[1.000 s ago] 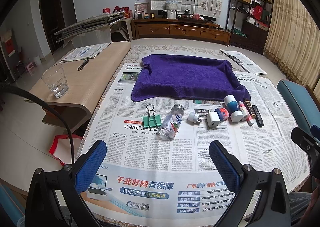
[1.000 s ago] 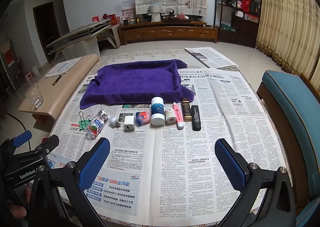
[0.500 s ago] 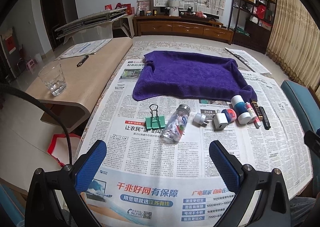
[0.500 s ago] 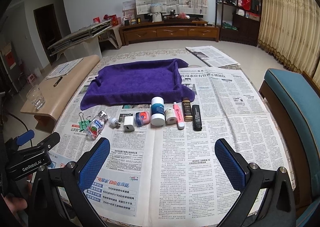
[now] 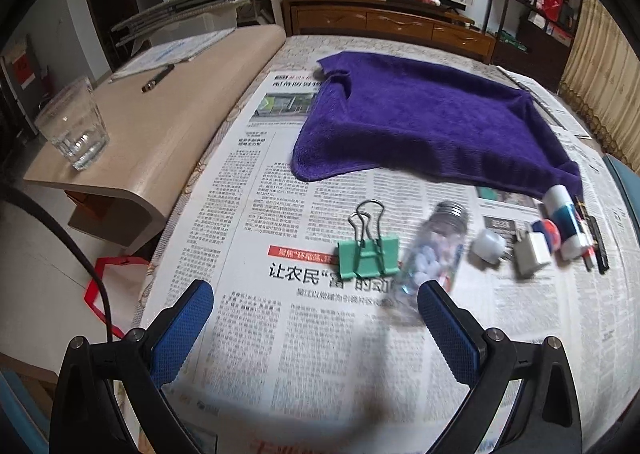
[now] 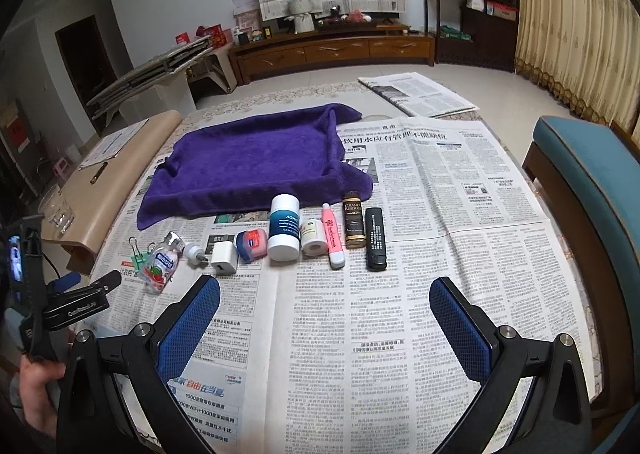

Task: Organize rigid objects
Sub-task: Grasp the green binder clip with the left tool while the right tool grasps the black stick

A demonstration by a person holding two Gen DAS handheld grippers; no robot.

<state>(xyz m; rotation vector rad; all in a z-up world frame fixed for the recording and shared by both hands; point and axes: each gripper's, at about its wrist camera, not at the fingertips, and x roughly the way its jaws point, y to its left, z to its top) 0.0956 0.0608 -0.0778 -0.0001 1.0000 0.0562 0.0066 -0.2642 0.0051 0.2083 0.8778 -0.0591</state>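
A row of small items lies on the newspaper in front of a purple towel (image 6: pixel 256 162): green binder clip (image 5: pixel 368 254), clear bottle (image 5: pixel 434 250), white plug adapter (image 6: pixel 194 253), white charger (image 6: pixel 223 257), red-and-blue tin (image 6: pixel 252 244), blue-and-white jar (image 6: pixel 284 228), small white roll (image 6: pixel 313 237), pink tube (image 6: pixel 333 236), brown-gold tube (image 6: pixel 354 219) and black lighter-like stick (image 6: pixel 375 238). My left gripper (image 5: pixel 316 320) is open, low over the paper just short of the binder clip and bottle. My right gripper (image 6: pixel 324 318) hangs open, empty, in front of the row.
A low wooden side table (image 5: pixel 172 110) on the left carries a drinking glass (image 5: pixel 74 126), a pen and papers. A teal chair (image 6: pixel 588 190) stands at the right. A folded newspaper (image 6: pixel 416 94) lies past the towel. A hand holds the left gripper's handle (image 6: pixel 38 378).
My left gripper has moved forward and down toward the binder clip and bottle, which now look much larger. The right gripper has edged slightly closer to the row. Both stay open.
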